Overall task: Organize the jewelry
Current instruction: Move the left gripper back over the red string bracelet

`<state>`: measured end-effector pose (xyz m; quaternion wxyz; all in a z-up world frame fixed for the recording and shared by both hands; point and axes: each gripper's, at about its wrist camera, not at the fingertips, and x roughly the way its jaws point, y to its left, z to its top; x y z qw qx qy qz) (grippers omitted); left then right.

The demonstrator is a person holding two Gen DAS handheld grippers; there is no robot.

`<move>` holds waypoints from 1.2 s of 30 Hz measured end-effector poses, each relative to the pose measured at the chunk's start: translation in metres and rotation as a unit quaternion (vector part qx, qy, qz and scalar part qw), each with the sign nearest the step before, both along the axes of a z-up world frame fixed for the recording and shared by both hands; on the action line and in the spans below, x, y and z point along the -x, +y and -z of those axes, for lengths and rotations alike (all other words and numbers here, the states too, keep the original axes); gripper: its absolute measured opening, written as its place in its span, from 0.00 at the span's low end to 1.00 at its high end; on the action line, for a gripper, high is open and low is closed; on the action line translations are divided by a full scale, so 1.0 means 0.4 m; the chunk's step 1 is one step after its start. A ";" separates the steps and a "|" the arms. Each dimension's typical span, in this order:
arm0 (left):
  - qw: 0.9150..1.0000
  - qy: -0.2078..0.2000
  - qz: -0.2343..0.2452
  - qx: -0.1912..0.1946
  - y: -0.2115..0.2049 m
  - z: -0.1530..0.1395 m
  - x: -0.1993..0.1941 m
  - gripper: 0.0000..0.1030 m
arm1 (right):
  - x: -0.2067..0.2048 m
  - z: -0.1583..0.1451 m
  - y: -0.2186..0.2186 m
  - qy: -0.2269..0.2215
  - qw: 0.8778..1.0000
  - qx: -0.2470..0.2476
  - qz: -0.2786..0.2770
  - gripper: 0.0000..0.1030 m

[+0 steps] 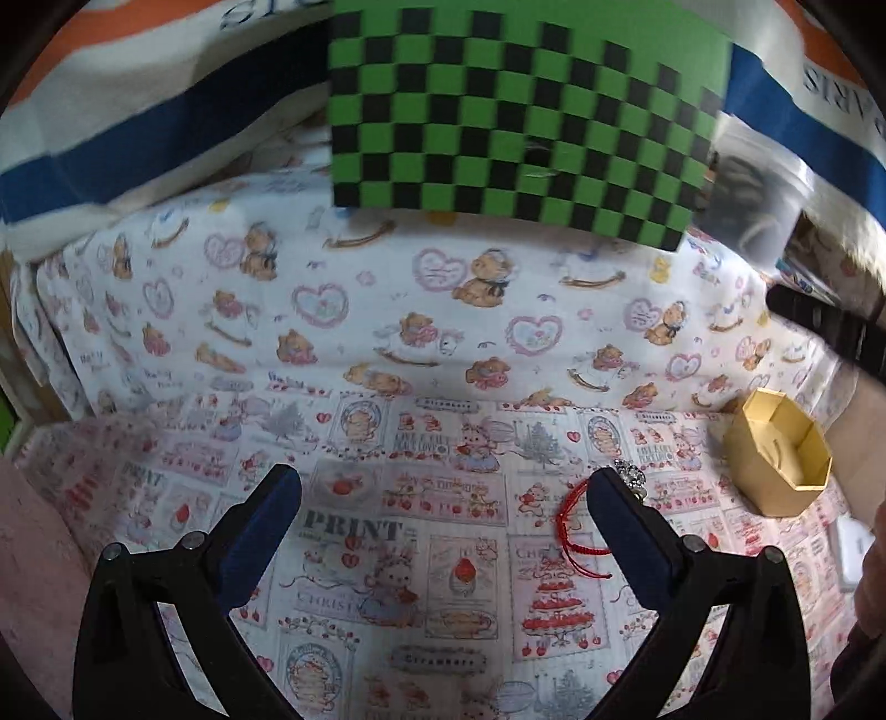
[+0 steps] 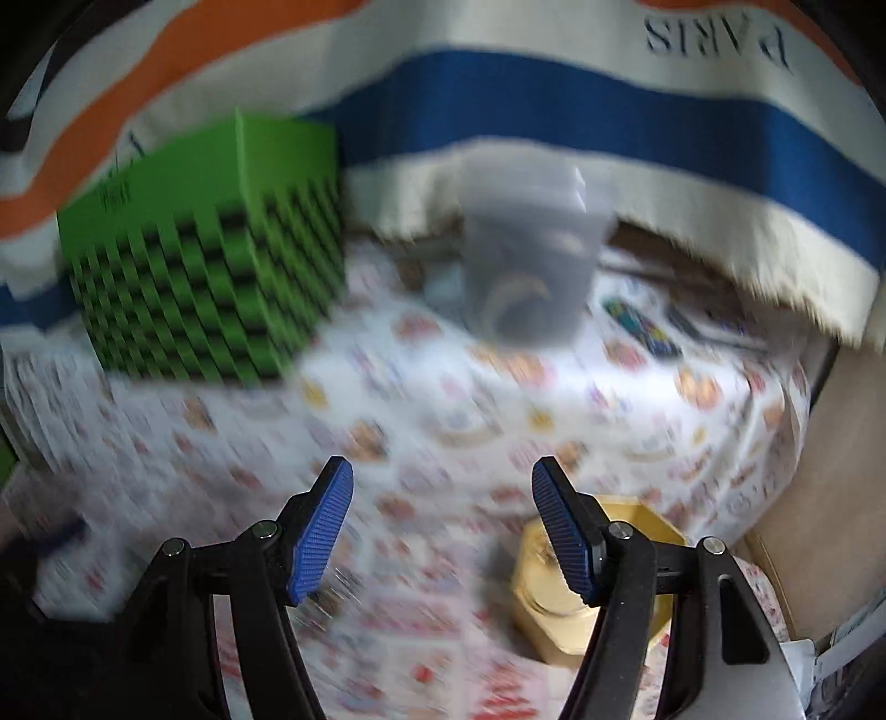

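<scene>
Left tongs (image 1: 443, 487) beside red bracelet (image 1: 576, 526)

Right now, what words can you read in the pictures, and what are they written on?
"PRINT": on the patterned cloth, between the left gripper fingers.
"PARIS", upside down: on the striped fabric behind.
"Strawberr...", partly readable: cloth label lower down.
"CHRIS...", cut off: beside the bunny picture on the cloth.
Dark print on the green checkered box: too blurred to read.
Other small cloth labels: too small to read.

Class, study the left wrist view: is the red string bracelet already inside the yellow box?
No: the red string bracelet lies on the printed cloth beside the left gripper, apart from the yellow box.
</scene>
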<state>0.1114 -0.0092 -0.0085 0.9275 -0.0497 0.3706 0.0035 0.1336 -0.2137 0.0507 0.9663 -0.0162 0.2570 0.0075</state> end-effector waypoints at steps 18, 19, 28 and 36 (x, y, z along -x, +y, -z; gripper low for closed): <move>0.999 -0.006 -0.006 -0.039 -0.001 0.015 -0.009 0.99 | -0.054 -0.152 0.077 -0.012 0.999 -0.006 -0.053 0.68; 0.999 -0.005 0.000 -0.038 -0.005 0.016 -0.009 0.99 | -0.049 -0.138 0.063 -0.002 0.998 -0.017 -0.061 0.68; 0.999 0.005 0.050 0.001 -0.038 0.024 -0.008 0.99 | 0.001 0.045 -0.056 0.052 0.996 -0.061 -0.048 0.68; 0.981 0.059 0.181 0.030 -0.131 0.076 -0.030 0.61 | 0.010 0.148 -0.180 0.058 0.993 -0.104 -0.012 0.68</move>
